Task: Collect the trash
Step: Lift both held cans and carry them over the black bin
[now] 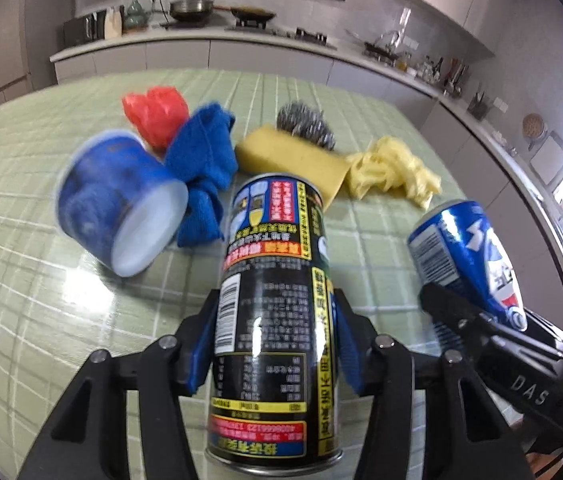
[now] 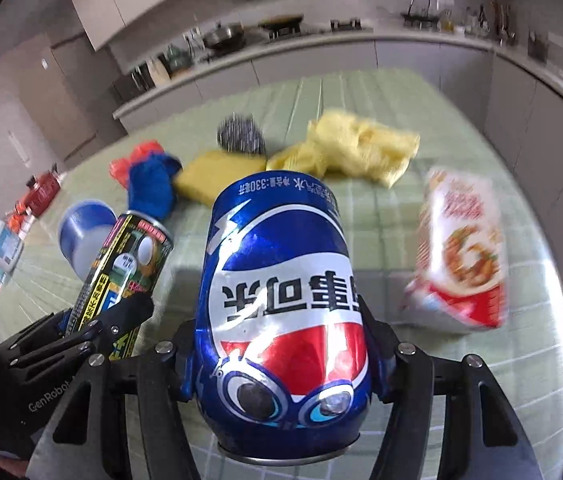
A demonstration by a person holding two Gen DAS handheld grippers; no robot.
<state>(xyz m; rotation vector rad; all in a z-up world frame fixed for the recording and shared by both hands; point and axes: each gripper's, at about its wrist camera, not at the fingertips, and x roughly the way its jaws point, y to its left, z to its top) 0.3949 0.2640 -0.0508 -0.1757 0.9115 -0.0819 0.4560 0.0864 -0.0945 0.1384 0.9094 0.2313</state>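
Left claw (image 1: 273, 344): blue pads clamp a cylindrical black metal can (image 1: 277, 288) with glossy yellow-and-red print, raised above the worktop (image 1: 41, 288).

Right claw (image 2: 281, 344): pads grip a dented blue aluminium cola can (image 2: 281, 280), also held clear of the green checked worktop.

Beyond, on the worktop: a blurred blue-and-white tub (image 1: 121, 204) and a glossy snack packet (image 2: 461, 248). Farther: a blue cloth (image 1: 205, 160), a rectangular yellow sponge (image 1: 293, 160), crumpled yellow cloth (image 1: 393, 172), a steel-wool scourer (image 1: 305, 124) and red plastic (image 1: 153, 112).

Blue cloth (image 1: 201, 156), yellow sponge (image 1: 293, 160), steel scourer (image 1: 305, 124), yellow rag (image 1: 393, 172) on green checked tablecloth (image 1: 41, 288).
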